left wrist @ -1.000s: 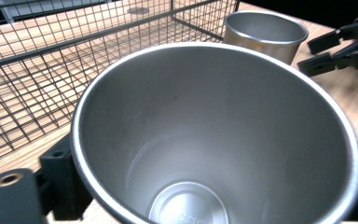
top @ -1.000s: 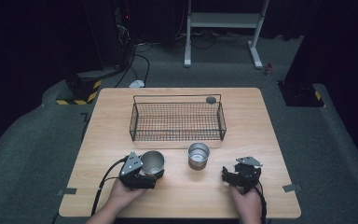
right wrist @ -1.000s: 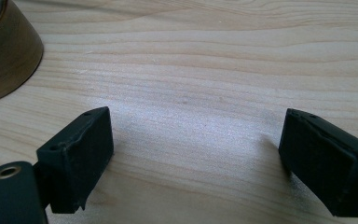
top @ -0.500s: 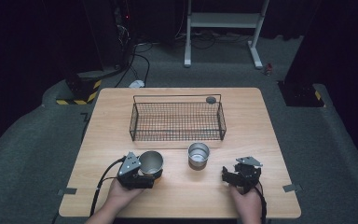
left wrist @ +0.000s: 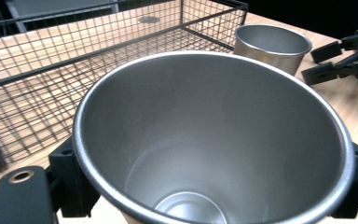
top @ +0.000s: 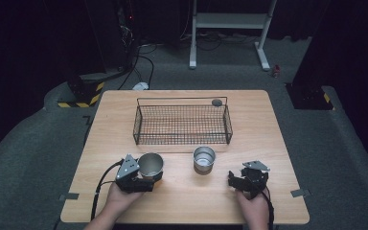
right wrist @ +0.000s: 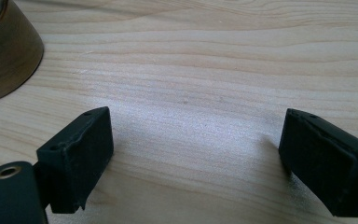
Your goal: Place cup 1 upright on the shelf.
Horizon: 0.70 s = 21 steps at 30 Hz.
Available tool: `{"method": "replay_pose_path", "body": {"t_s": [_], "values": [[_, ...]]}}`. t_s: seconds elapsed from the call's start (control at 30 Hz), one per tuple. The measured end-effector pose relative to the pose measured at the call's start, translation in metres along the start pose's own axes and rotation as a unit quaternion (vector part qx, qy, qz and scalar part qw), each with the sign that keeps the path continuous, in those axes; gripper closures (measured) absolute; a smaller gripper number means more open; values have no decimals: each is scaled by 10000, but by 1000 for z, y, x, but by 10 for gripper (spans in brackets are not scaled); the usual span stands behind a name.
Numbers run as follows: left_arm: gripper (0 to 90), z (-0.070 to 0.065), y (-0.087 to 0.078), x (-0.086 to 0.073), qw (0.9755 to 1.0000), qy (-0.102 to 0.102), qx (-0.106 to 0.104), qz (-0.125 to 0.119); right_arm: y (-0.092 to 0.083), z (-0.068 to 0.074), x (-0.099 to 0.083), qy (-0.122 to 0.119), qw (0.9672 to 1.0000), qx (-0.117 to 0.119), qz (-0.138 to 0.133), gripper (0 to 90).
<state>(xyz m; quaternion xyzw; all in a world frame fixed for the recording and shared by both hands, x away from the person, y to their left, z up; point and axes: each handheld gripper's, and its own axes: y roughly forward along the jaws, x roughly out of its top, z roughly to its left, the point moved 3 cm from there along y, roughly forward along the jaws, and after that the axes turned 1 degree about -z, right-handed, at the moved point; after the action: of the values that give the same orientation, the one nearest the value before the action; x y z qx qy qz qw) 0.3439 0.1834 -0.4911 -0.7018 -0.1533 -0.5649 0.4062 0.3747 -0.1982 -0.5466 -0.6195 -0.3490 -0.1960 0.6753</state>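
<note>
Basket (top: 182, 125) is the landmark: wire, empty, long axis running left-right across the table (top: 278, 143). Two steel cups sit on its near side.

Left cup (top: 150, 165) is just off the basket's near-left corner, upright, mouth up. Left gripper (top: 143, 176) has its jaws clamped around the cup wall; in the left gripper view the cup (left wrist: 214, 140) sits between both black jaws, with the basket (left wrist: 51, 93) directly beyond it. So left hand is nearer, and the path is forward and slightly right over the near rim.

Right cup (top: 204, 158) stands free, just off the basket's near rim, right of its middle, well apart from the left cup. Right gripper (top: 242, 181) rests on the table nearer the person than the basket's near-right corner, jaws spread wide and empty, bare wood between them in the right gripper view (right wrist: 193, 158). Cup (right wrist: 4, 51) lies forward-left of it, untouched.

My guess: left cup goes into the basket first.
</note>
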Motion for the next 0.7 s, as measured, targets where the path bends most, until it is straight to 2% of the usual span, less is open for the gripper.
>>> {"method": "replay_pose_path", "body": {"t_s": [0.13,0.43,0.57,0.7], "values": [[137,2,-2,1,10000,49,54,-6,0,0,0,-2,10000,1,0,98],[138,12,-7,2,9997,-82,233,-40,0,0,0,-17,10000,3,6,98],[138,15,-8,1,9993,-22,380,-25,0,0,0,-18,10000,6,6,98],[138,20,-8,2,9991,-127,415,-29,0,0,0,-18,10000,6,5,98]]}}
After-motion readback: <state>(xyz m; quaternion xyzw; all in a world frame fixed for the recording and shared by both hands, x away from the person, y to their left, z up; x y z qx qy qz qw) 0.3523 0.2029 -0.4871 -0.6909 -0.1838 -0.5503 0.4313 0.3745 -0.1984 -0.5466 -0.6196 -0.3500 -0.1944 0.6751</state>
